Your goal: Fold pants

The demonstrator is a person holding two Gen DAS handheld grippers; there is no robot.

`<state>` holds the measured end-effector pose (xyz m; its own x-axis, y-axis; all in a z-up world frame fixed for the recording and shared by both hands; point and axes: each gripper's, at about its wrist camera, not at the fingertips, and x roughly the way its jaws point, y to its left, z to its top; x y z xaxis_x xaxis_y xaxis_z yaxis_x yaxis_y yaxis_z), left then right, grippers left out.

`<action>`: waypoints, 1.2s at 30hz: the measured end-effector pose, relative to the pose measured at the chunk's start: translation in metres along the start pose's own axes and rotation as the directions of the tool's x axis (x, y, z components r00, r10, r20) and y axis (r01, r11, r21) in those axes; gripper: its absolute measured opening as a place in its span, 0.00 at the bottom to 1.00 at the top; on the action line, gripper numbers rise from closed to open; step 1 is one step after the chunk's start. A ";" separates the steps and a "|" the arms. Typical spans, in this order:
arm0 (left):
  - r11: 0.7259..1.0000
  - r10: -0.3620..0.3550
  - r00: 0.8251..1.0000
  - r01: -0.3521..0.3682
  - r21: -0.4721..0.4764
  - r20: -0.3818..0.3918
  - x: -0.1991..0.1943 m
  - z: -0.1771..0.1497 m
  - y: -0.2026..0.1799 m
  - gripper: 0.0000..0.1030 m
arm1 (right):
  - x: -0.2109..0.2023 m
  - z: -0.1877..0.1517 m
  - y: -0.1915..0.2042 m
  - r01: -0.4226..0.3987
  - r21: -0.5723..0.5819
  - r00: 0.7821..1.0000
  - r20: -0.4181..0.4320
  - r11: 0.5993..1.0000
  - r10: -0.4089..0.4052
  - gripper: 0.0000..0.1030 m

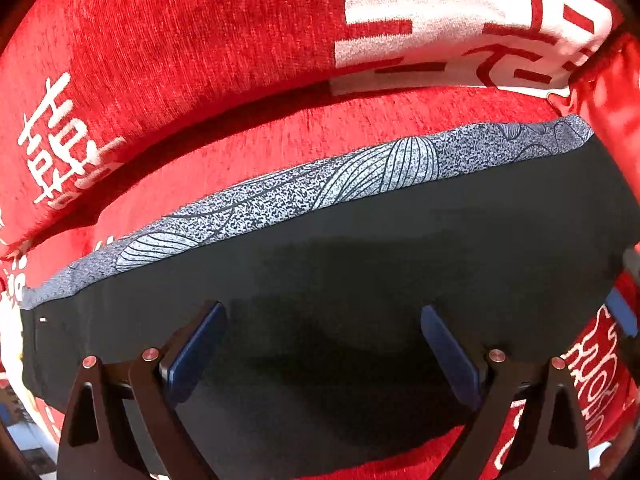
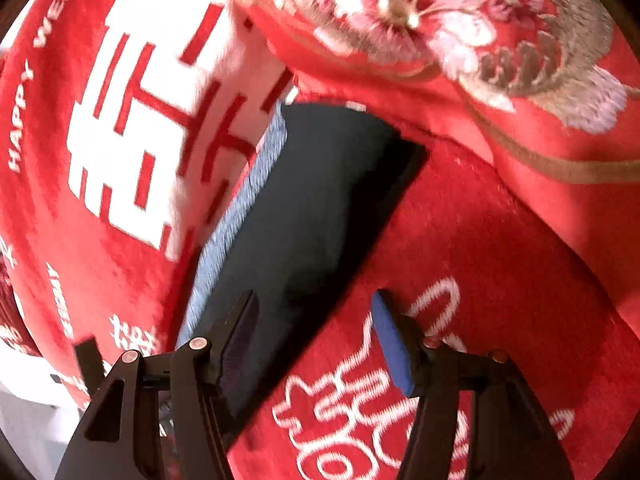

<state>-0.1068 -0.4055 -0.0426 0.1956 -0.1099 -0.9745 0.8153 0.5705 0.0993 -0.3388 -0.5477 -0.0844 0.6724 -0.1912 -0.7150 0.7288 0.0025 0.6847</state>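
Note:
The dark pants [image 1: 340,264] lie folded flat on a red bedspread [image 1: 280,140], with a grey leaf-patterned band [image 1: 320,188] along their far edge. My left gripper [image 1: 322,344] is open just above the pants, fingers spread over the dark cloth, holding nothing. In the right wrist view the pants [image 2: 316,208] run away from me as a dark strip with the grey band [image 2: 236,224] on the left. My right gripper [image 2: 314,332] is open over the pants' near right edge, its left finger over cloth, its right finger over the bedspread [image 2: 480,260].
A red pillow [image 1: 180,40] with white characters lies behind the pants. A red quilt with embroidered flowers [image 2: 460,28] is bunched at the right. The other gripper's blue pad [image 1: 620,312] shows at the right edge of the left wrist view.

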 end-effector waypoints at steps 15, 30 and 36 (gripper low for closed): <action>0.994 -0.111 0.991 0.110 0.010 0.081 -0.030 0.008 -0.007 0.54 | 0.002 0.021 0.055 0.012 -0.124 1.000 0.013 0.992 -0.010 0.13; 0.963 -0.269 0.962 0.269 0.006 0.051 -0.020 -0.020 0.001 0.54 | -0.020 -0.028 0.175 0.054 -0.586 0.998 0.018 0.808 -0.053 0.13; 0.966 -0.240 0.968 0.246 -0.078 0.075 -0.047 -0.041 0.070 0.54 | -0.012 -0.084 0.226 0.064 -0.769 0.996 0.005 0.637 -0.094 0.13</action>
<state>-0.0811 -0.3269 0.0019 0.0344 -0.3041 -0.9520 0.7931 0.5880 -0.1591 -0.1717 -0.4624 0.0674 0.6004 -0.1955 -0.7755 0.6061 0.7438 0.2818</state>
